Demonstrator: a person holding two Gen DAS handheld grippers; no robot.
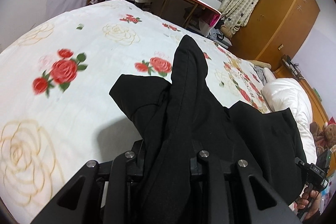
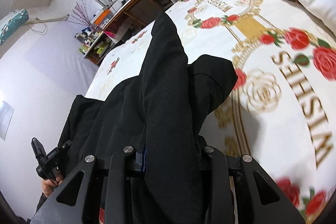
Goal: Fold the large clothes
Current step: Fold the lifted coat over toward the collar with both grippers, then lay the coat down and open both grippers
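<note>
Both your grippers are clamped on the black garment (image 1: 189,110): the left gripper (image 1: 168,159) has cloth bunched between its jaws, and the right gripper (image 2: 168,152) is pinching a fold the same way. The garment runs straight ahead of both sets of jaws, its long axis pointing away from you, its far tip lying out on the bed (image 1: 63,98). Neither hand looks nearer; they hold one edge side by side. I'd say the next move hangs on that forward line — carry the held edge out along it toward the far tip.
</note>
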